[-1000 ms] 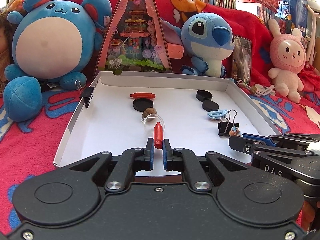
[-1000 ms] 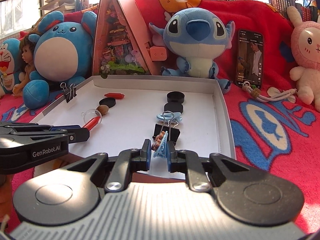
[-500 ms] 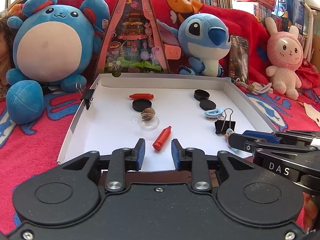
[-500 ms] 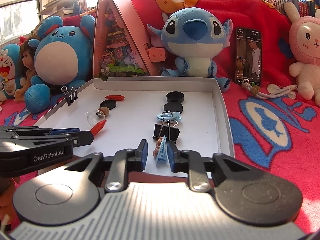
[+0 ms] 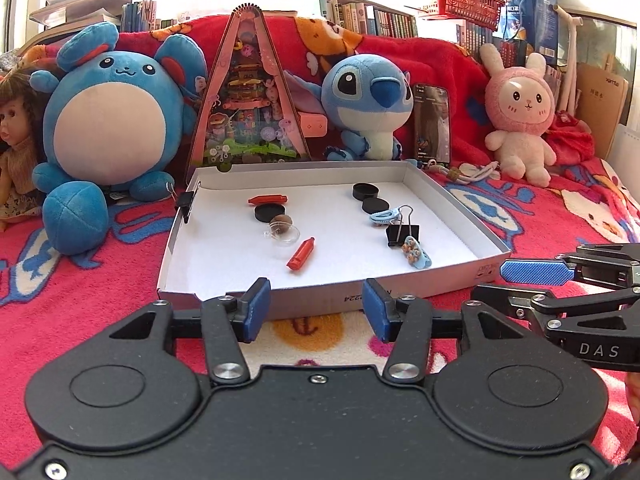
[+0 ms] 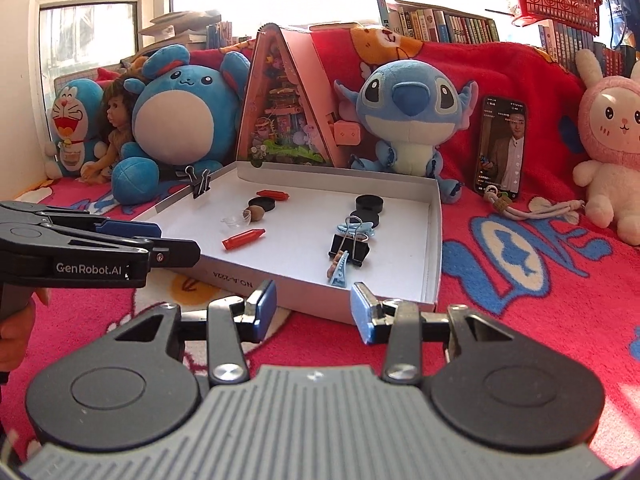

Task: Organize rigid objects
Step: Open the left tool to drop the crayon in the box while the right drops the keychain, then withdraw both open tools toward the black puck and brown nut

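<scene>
A white shallow box [image 5: 448, 200] [image 6: 434, 240] lies on the red blanket. In it a red crayon-shaped piece [image 5: 301, 254] [image 6: 244, 239] lies near the front left, beside a clear dome [image 5: 282, 234] and a brown nut [image 5: 280, 224]. A blue hair clip with little bears [image 5: 415, 254] [image 6: 339, 268] rests at the front right by a black binder clip [image 5: 402, 234] [image 6: 350, 248]. My left gripper [image 5: 316, 308] hangs before the box's front wall, jaws opening, nothing between them. My right gripper [image 6: 314, 310] is likewise outside the box, jaws opening and empty.
Also in the box are black discs [image 5: 366, 191], another red piece [image 5: 267, 199] and a second blue clip [image 5: 383, 216]. A binder clip [image 5: 185, 202] grips the left wall. Plush toys [image 5: 106, 120], a triangular diorama [image 5: 250, 96], a phone [image 6: 502, 148] and a cord [image 6: 532, 210] ring the box.
Both grippers let go, the left of the red piece, the right of the bear hair clip, then opened and drew back out of the box. Both items now lie on the box floor.
</scene>
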### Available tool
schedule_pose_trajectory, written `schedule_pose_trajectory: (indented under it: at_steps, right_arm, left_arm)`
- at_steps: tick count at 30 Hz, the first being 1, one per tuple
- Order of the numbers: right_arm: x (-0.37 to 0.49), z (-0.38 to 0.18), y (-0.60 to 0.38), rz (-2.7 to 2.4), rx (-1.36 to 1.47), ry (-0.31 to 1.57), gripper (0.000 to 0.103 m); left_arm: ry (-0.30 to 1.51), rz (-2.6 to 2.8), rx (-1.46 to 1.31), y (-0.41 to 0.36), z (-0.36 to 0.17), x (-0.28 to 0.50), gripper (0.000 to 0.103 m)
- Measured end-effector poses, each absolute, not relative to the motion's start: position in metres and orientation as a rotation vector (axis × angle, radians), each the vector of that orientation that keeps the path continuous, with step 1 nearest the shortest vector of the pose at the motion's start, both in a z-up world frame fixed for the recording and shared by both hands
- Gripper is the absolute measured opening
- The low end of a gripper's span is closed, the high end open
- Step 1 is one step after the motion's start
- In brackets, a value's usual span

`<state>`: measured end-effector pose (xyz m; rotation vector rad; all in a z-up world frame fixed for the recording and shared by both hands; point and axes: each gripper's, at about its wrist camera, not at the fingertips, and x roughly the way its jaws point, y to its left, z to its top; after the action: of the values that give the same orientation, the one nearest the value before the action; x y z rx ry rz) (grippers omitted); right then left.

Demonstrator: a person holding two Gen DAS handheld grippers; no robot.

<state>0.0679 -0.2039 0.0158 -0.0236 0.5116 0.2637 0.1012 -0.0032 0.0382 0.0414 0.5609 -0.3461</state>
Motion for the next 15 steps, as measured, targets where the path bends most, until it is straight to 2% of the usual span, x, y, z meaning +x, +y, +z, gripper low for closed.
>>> schedule_pose_trajectory:
  at_steps: [15]
  right_arm:
    - [0.026,-0.002,-0.201,0.386,-0.114,0.583,0.061]
  left_arm:
    - [0.642,-0.527,0.11,-0.003,0.017,0.033,0.05]
